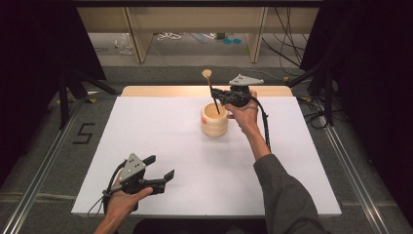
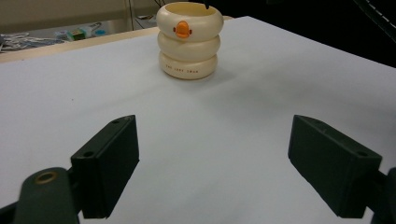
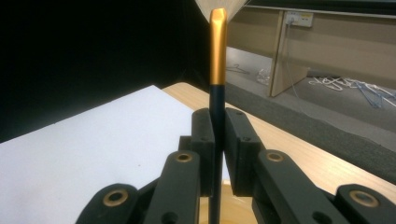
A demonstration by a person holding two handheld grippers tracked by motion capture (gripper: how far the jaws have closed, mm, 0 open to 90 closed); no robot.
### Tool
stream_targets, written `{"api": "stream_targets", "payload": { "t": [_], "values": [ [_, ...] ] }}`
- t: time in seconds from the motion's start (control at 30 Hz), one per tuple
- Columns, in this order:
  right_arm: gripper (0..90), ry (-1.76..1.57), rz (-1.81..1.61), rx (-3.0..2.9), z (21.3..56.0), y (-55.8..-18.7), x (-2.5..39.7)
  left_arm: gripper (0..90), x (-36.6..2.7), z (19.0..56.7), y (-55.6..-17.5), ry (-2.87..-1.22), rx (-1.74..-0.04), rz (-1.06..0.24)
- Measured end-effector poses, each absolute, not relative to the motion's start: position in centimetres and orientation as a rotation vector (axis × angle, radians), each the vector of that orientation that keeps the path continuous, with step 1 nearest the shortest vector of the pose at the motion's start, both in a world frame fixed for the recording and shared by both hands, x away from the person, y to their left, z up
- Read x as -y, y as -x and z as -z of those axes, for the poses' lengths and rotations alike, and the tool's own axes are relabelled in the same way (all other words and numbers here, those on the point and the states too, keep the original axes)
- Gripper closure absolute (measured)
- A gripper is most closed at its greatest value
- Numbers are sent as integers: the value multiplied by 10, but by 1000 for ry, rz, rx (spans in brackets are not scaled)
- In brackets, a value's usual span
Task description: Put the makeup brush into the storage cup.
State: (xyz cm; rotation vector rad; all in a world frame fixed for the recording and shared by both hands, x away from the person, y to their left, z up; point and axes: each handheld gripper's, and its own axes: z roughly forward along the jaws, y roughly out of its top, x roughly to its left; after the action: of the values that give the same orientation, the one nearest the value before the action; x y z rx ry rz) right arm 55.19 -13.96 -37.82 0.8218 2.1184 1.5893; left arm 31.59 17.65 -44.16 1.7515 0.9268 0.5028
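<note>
The right claw [image 1: 217, 96] clamps a brush [image 1: 211, 89] in the cream cup [image 2: 189, 41] (its small lettering unreadable); the left claw [image 1: 159, 167] gapes empty.

The setting is a laboratory-type recording station, not a home. A white table [image 1: 160, 146] stands between black curtains [image 1: 29, 44] and metal floor rails [image 1: 36, 175], with a number marked in tape [image 1: 84, 133] on the grey carpet. Beyond the table's far edge, loose cables [image 1: 287, 36] lie around plain wooden furniture [image 1: 139, 34].
</note>
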Motion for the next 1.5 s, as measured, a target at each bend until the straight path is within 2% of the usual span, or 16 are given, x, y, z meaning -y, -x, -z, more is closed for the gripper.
{"api": "stream_targets", "payload": {
  "t": [1.5],
  "values": [
    [832,-862,-1577,-2096,417,-553,141,160,-176,442,-316,-1752,-925,-504]
  ]
}}
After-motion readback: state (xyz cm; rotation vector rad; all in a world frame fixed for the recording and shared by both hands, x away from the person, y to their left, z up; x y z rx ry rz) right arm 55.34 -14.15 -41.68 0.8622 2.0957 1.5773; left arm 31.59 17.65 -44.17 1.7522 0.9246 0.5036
